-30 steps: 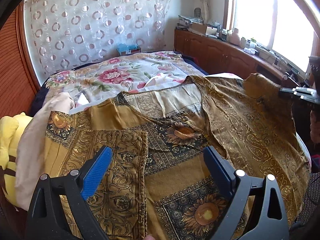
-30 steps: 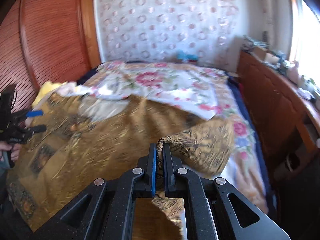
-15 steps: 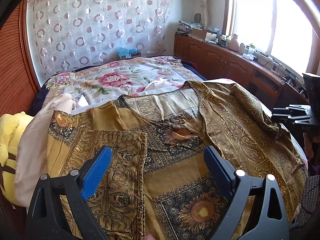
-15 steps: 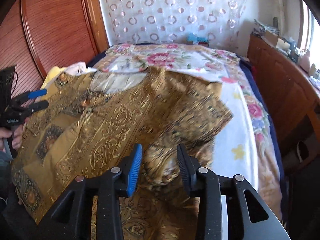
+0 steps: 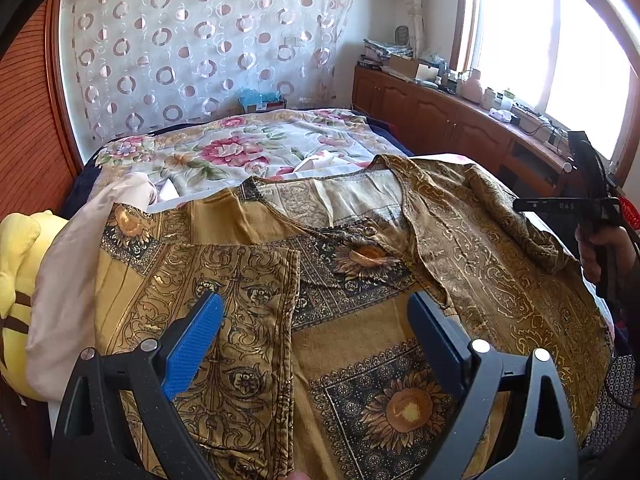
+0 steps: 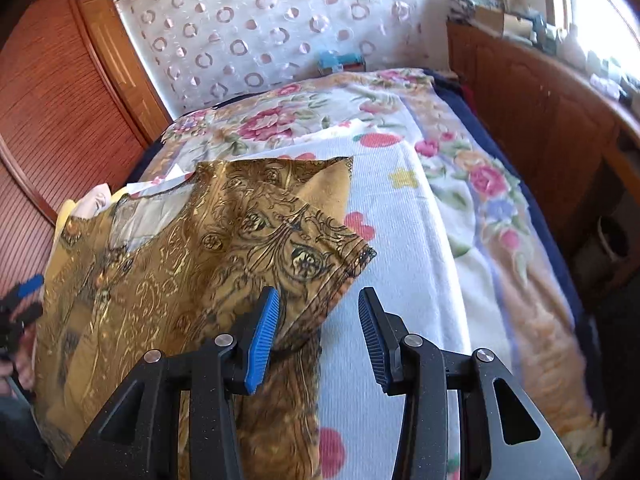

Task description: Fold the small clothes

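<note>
Top (image 5: 360, 280) lies spread face-up on the bed (image 6: 400, 240), neckline toward the far end. Your left-side sleeve (image 5: 240, 320) is already folded in over the front, lying flat. That is 1 fold done.

Right sleeve (image 6: 280, 232) is laid partly inward but rumpled, its cuff corner peaked up at the edge of the body. Your right gripper (image 6: 318, 332) has just been opening its jaws; they now stand apart with nothing pinched, the sleeve edge just beside the blue pad (image 6: 262, 340), not clamped.

Your left gripper (image 5: 312, 340) hovers over the lower front, jaws wide, holding nothing.

Judgement: roughly a third along. Left to do: flatten the right sleeve square, then fold the body lengthwise or bottom-to-top. Hem is out of view, so I cannot tell its state.
</note>
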